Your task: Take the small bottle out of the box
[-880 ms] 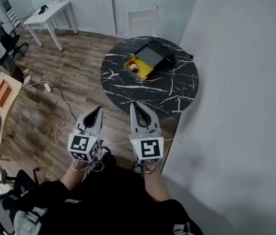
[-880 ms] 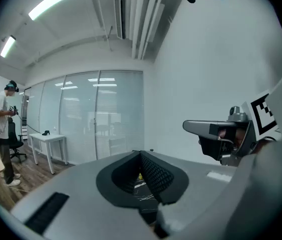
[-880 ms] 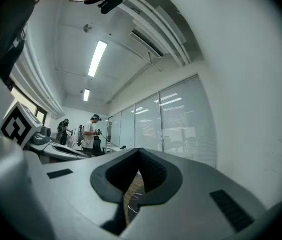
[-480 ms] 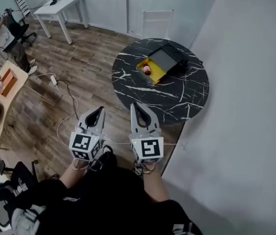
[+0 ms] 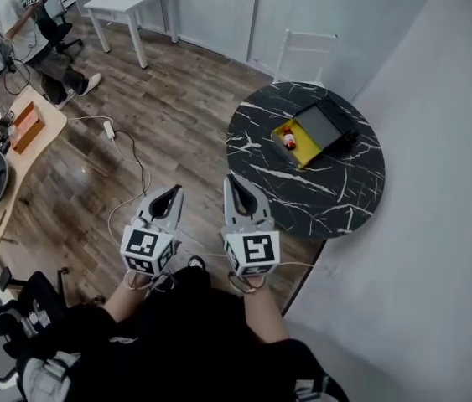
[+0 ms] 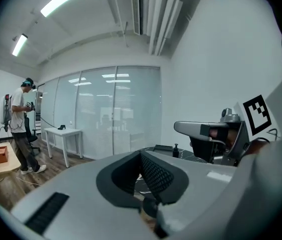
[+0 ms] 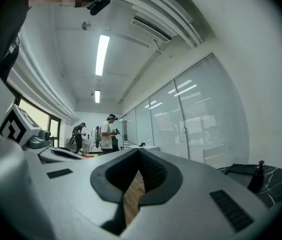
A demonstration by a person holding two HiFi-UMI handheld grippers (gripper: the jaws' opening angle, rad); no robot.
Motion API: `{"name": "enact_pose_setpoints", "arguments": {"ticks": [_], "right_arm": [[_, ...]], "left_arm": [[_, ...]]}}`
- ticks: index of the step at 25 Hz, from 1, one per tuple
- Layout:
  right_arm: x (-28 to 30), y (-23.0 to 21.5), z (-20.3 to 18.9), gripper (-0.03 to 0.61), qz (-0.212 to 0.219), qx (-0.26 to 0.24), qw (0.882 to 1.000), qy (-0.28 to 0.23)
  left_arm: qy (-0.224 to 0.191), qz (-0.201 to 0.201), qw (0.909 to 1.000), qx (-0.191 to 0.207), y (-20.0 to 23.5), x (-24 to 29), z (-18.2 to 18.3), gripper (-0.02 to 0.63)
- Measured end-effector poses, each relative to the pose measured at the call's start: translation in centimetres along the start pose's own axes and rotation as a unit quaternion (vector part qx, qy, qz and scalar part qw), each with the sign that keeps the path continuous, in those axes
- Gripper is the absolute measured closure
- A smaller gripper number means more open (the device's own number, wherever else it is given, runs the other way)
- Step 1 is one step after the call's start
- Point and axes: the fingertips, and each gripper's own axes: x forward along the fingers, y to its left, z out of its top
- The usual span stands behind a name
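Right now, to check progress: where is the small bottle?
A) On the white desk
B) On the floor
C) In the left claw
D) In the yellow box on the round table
D: the bottle sits in the yellow box on the table, while the left claw and right claw are shut, empty and short of the table.

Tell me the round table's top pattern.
The round table is black marble with white veins, best seen in the head view.
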Motion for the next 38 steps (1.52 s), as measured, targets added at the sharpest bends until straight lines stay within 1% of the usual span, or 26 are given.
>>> {"name": "enact_pose_setpoints", "arguments": {"ticks": [4,7,9,12,14,17,21,25,28,31,34,38], "right_arm": [[4.7,1.8,0.6,0.583,-0.004,-0.008,1.0,-0.019],[7.2,2.4,0.0,0.583,-0.015,-0.015,1.0,0.006],[8.8,2.0,-0.4,0.583,-0.019,-0.02,0.999,0.021],[10.3,0.7,-0.8,0.583,-0.026,-0.017,0.999,0.029],[11.8,0.1,-1.4,0.583,-0.031,-0.014,0.999,0.037],[15.1,-0.7,-2.4,0.583,-0.017,-0.014,0.999,0.041],[20.9,-2.6,-3.1,0.583,0.003,-0.001,0.999,0.033],[26.7,-5.6,-3.1,0.583,0.014,0.01,0.999,0.032],[30.5,-9.0,-2.9,0.583,0.018,0.015,0.999,0.028],[32.8,-12.3,-3.4,0.583,0.015,0.025,0.999,0.036],[34.2,-16.5,-3.7,0.583,0.0,0.045,0.998,0.039],[34.1,-22.1,-3.4,0.583,-0.027,0.065,0.997,0.031]], "left_arm": [[-0.008,-0.001,1.0,-0.005,4.7,0.5,0.6,0.615],[-0.004,0.002,0.9996,-0.029,7.4,1.5,0.0,0.615],[-0.003,-0.005,0.999,-0.045,8.3,2.4,-0.3,0.615],[0.0,-0.022,0.9986,-0.049,8.5,3.8,-0.7,0.615],[0.008,-0.026,0.998,-0.058,9.1,5.0,-1.4,0.615],[0.019,-0.019,0.9974,-0.067,10.9,7.3,-2.3,0.615],[0.025,-0.003,0.998,-0.059,14.8,11.8,-1.9,0.615],[0.042,0.001,0.9985,-0.035,17.8,17.1,-0.2,0.615],[0.051,-0.01,0.9984,-0.021,18.5,21.7,1.6,0.615],[0.061,-0.02,0.9979,-0.011,18.5,26.0,2.8,0.615],[0.07,-0.036,0.9969,0.003,17.7,30.8,3.7,0.615],[0.095,-0.076,0.992,0.033,15.5,36.7,4.8,0.615]]}}
